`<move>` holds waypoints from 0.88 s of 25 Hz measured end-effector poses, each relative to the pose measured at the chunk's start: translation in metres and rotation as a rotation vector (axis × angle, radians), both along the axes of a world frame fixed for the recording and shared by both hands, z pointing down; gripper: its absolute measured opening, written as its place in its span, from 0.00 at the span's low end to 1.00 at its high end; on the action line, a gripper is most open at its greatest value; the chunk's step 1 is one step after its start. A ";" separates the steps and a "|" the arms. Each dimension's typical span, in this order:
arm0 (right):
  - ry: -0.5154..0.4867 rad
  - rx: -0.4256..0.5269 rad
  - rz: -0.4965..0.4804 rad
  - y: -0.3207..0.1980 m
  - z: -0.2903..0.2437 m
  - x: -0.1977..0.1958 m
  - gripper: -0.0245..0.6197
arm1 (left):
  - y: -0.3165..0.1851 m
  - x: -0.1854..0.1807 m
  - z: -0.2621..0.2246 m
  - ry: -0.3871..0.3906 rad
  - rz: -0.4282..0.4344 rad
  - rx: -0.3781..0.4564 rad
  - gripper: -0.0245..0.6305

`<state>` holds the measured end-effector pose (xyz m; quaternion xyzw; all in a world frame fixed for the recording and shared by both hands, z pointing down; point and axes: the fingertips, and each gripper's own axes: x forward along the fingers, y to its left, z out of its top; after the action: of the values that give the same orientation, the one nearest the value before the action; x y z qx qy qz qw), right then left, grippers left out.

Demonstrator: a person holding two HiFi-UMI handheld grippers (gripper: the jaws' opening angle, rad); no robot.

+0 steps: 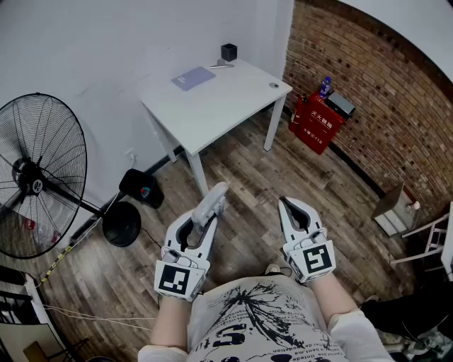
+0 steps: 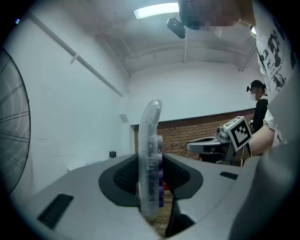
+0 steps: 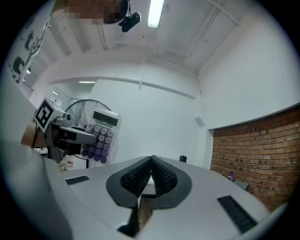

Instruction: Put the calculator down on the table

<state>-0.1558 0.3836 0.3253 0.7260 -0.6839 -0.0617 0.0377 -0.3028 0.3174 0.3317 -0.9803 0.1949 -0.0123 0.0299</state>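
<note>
Left gripper (image 1: pixel 200 225): held level, jaws clamped on the calculator (image 1: pixel 214 198).
Right gripper (image 1: pixel 285 205): held level, jaws pressed together.
Forearms (image 1: pixel 170 324): 2, extended forward side by side.

Bright ceiling strip light (image 3: pixel 155 11) glares; fisheye edges dark, perhaps soft.

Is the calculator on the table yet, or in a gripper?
In a gripper: the left gripper clamps the calculator edge-on between its jaws, above the wooden floor, short of the white table.
</note>
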 end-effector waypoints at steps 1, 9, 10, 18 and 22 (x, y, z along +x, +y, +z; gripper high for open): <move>0.002 -0.007 -0.004 -0.001 0.001 0.002 0.06 | -0.001 0.002 0.000 0.003 -0.005 -0.008 0.25; 0.031 -0.092 -0.007 -0.002 0.019 0.012 0.06 | -0.007 0.016 0.001 0.029 -0.006 -0.027 0.25; 0.031 -0.093 -0.004 -0.002 0.020 0.013 0.06 | -0.007 0.017 0.003 0.021 -0.003 -0.031 0.25; -0.060 -0.132 -0.034 -0.013 0.041 0.026 0.06 | -0.015 0.034 0.014 0.000 0.007 -0.049 0.25; -0.061 -0.143 -0.044 -0.030 0.050 0.049 0.06 | -0.033 0.051 0.019 -0.009 -0.019 -0.053 0.25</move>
<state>-0.1065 0.3536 0.3756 0.7077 -0.7032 0.0085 0.0671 -0.2515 0.2847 0.3511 -0.9787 0.2039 -0.0222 0.0047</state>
